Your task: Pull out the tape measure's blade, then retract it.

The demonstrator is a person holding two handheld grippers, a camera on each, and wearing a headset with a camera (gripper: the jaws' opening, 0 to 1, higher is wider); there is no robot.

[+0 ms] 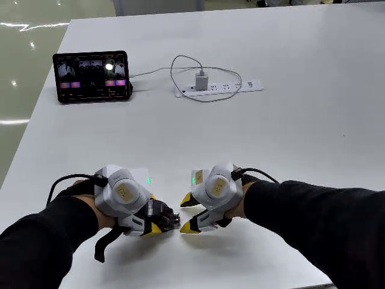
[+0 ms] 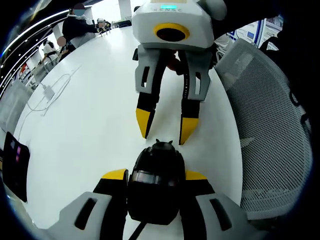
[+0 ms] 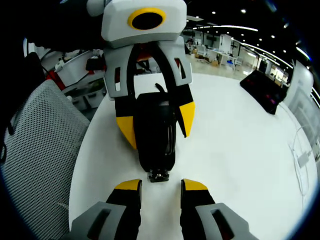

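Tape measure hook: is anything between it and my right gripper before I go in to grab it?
Nothing visible. The left gripper clamps the tape measure with its hook end pointing at the right gripper, whose jaws stand open just short of it. Only bare white table lies in the gap.

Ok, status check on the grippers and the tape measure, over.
Left gripper shut on tape measure. Right gripper open, tips just short of its hook end. Blade not out yet. Nothing between them.
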